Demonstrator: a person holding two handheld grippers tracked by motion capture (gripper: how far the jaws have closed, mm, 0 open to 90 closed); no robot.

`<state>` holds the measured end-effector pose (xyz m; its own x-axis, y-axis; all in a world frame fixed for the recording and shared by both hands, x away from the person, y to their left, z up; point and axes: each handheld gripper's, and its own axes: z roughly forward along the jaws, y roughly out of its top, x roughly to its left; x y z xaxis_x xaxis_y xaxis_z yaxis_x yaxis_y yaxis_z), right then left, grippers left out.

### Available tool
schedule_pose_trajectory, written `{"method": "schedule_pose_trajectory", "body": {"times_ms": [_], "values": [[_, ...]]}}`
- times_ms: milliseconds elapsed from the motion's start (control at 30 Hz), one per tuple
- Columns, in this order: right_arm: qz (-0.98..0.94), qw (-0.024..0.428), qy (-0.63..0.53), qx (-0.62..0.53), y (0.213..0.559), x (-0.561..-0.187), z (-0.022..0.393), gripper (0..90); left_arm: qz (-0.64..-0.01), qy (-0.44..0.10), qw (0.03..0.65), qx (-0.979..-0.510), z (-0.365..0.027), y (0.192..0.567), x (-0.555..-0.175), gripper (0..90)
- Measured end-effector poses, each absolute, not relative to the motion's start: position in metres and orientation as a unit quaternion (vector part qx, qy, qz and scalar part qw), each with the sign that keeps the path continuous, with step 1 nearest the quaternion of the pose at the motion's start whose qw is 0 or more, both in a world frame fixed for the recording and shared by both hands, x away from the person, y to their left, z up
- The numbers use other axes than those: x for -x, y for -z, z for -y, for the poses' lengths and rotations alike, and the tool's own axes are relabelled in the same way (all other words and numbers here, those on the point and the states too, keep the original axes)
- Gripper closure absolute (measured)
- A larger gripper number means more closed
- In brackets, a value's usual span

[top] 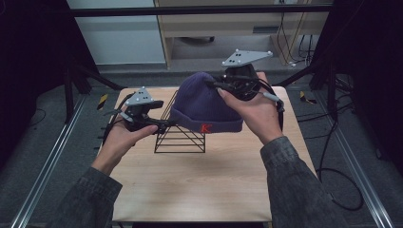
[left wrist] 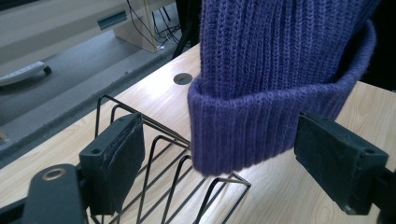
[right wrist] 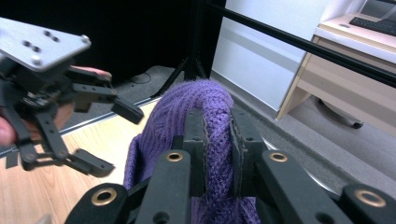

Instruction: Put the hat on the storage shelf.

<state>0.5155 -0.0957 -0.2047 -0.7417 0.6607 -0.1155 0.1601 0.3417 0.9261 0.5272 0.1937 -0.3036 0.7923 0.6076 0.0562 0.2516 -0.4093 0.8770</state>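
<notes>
Wood-grain table (top: 199, 190), ribbed knit beanie (top: 204, 102)

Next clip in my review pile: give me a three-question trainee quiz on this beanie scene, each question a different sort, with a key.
1. True or false: the right gripper is clamped on the knit of the purple beanie.
2. Multiple choice: what stands on the wooden table under the beanie? A) a glass bowl B) a black wire rack C) a cardboard box
3. Short answer: how do the left gripper's jaws stand relative to the beanie's folded cuff?

Key
1. True.
2. B, the black wire rack.
3. The left gripper is open, one pad on each side of the cuff, neither pressing on it.
</notes>
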Motion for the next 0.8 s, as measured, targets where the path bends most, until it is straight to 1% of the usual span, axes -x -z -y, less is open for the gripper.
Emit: {"method": "schedule_pose_trajectory", "body": {"times_ms": [67, 100, 133, 200, 267, 367, 433, 533, 633, 800], "values": [[-0.782, 0.245, -0.511, -0.261, 0.205, -0.516, 0.094, 79.0, -0.273, -0.196, 0.475, -0.814, -0.192, 0.305, -0.529, 16.3], [-0.782, 0.244, -0.512, -0.260, 0.205, -0.516, 0.094, 79.0, -0.276, -0.192, 0.479, -0.811, -0.192, 0.306, -0.530, 17.8], [-0.783, 0.243, -0.512, -0.259, 0.204, -0.516, 0.093, 79.0, -0.273, -0.185, 0.485, -0.810, -0.191, 0.307, -0.531, 21.2], [-0.784, 0.244, -0.509, -0.257, 0.204, -0.516, 0.091, 79.0, -0.268, -0.180, 0.480, -0.816, -0.189, 0.309, -0.532, 23.9], [-0.785, 0.245, -0.507, -0.256, 0.203, -0.517, 0.090, 79.0, -0.265, -0.173, 0.482, -0.817, -0.188, 0.310, -0.534, 32.5], [-0.787, 0.247, -0.506, -0.253, 0.202, -0.519, 0.089, 79.0, -0.262, -0.176, 0.483, -0.817, -0.189, 0.310, -0.535, 54.3], [-0.786, 0.248, -0.506, -0.254, 0.201, -0.520, 0.089, 78.9, -0.257, -0.171, 0.484, -0.819, -0.189, 0.309, -0.535, 66.0], [-0.785, 0.249, -0.506, -0.256, 0.200, -0.522, 0.091, 78.9, -0.259, -0.173, 0.486, -0.816, -0.188, 0.309, -0.535, 74.1], [-0.783, 0.251, -0.505, -0.262, 0.202, -0.526, 0.093, 78.9, -0.270, -0.182, 0.488, -0.810, -0.191, 0.306, -0.536, 76.6], [-0.780, 0.251, -0.504, -0.272, 0.206, -0.538, 0.093, 78.8, -0.290, -0.205, 0.486, -0.799, -0.200, 0.299, -0.533, 77.2]]}}
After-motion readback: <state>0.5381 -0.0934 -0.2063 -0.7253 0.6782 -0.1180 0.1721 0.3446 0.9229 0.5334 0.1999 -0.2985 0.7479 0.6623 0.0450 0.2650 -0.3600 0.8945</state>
